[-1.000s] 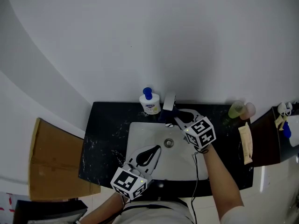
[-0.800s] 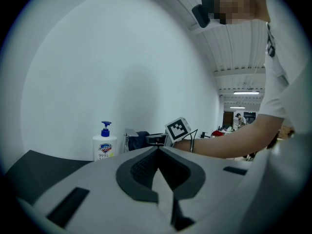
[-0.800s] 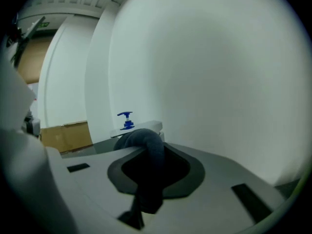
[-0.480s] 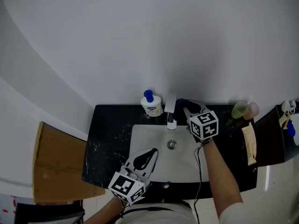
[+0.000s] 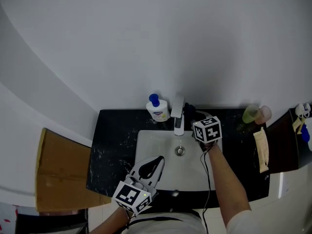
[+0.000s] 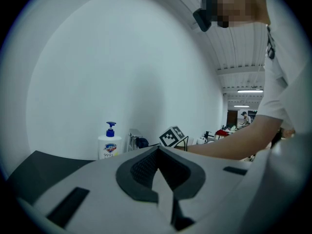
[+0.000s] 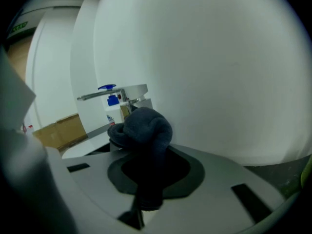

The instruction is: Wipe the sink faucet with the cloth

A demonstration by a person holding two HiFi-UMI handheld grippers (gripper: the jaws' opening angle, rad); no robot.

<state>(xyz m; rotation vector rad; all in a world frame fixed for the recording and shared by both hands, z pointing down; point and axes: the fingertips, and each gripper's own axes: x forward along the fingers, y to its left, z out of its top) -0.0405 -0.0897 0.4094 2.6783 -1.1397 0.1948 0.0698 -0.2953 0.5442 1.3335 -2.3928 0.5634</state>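
Silvery faucet (image 5: 178, 115) reaches lengthwise from wall (image 5: 146, 43) over sink (image 5: 146, 155).

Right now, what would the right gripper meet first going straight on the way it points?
Probably the faucet, just beyond the cloth held in the right gripper; depth is unclear, so possibly the wall behind.

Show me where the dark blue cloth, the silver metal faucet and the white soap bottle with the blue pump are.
dark blue cloth (image 7: 144, 126), right gripper view, on its bunched top.
silver metal faucet (image 5: 178, 117), head view, on its spout.
white soap bottle with the blue pump (image 5: 159, 112), head view, on its body.
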